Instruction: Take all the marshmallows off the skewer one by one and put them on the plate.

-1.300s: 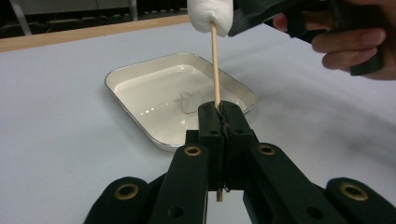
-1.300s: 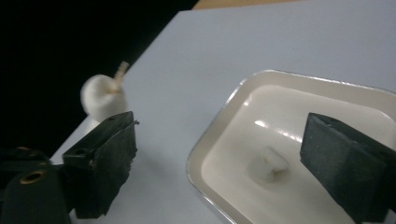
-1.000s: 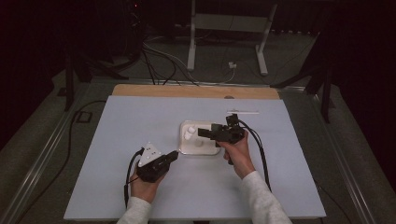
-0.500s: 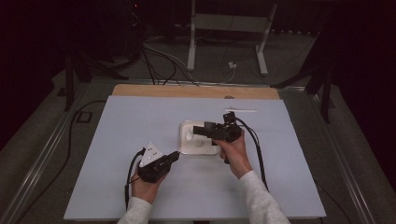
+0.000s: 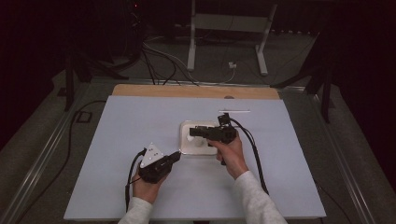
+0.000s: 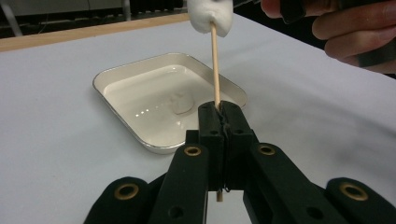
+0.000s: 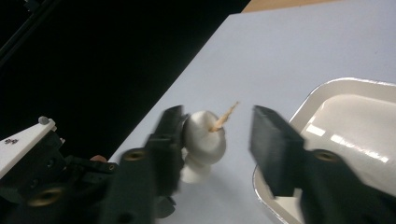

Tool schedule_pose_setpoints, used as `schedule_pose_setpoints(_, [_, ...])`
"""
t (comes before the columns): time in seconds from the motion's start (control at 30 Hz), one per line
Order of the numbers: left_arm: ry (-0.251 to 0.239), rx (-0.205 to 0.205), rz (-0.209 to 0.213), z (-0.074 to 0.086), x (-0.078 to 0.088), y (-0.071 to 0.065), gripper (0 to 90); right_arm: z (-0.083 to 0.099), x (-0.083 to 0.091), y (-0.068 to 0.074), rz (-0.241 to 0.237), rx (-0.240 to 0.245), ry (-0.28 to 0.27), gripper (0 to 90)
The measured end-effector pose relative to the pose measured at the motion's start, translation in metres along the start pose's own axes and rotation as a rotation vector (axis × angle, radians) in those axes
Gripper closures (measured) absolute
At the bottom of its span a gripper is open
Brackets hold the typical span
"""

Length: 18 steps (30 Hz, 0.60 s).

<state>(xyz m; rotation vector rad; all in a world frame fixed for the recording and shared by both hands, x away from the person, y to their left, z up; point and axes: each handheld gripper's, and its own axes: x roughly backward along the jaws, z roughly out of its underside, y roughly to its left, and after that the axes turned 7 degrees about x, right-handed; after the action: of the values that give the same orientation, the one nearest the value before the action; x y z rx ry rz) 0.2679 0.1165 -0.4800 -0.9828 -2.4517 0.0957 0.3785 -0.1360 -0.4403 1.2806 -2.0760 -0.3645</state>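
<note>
My left gripper [image 6: 219, 112] is shut on a thin wooden skewer [image 6: 215, 65] that stands upright, with a white marshmallow [image 6: 210, 16] stuck on its top. In the right gripper view the skewer's tip [image 7: 225, 115] pokes out through that marshmallow [image 7: 203, 140]. My right gripper [image 7: 219, 120] is open around it: one jaw touches the marshmallow, the other stands apart. Just beyond lies a white tray [image 6: 140, 135] holding another marshmallow [image 6: 180, 102]. From the high view, the left gripper [image 5: 176, 155] is at the tray's [image 5: 187, 149] near left corner and the right gripper [image 5: 192, 132] hangs over it.
A thin white stick [image 5: 234, 111] lies on the pale tabletop behind the tray. A wooden strip [image 5: 196, 91] runs along the table's far edge. Cables and a metal stand [image 5: 224, 28] sit on the floor beyond.
The right gripper has shifted slightly left over the tray. The left gripper has edged a little right toward the tray's corner.
</note>
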Motion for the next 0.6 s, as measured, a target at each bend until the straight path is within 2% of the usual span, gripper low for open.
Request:
schedule_pose_setpoints(0.1, [0.005,-0.004,-0.004,0.0005,-0.0008,0.0001,90.0,0.001,-0.0021,0.0005,-0.011,0.002,0.011,71.0])
schedule_pose_setpoints(0.17, [0.005,-0.004,-0.005,0.0004,-0.0009,0.0005,90.0,0.0007,-0.0015,0.0018,-0.007,0.008,0.007,73.7])
schedule_pose_setpoints(0.6, [0.032,-0.031,-0.016,-0.0011,-0.0013,0.0011,90.0,-0.0026,0.0061,0.0004,-0.012,-0.015,0.001,79.4])
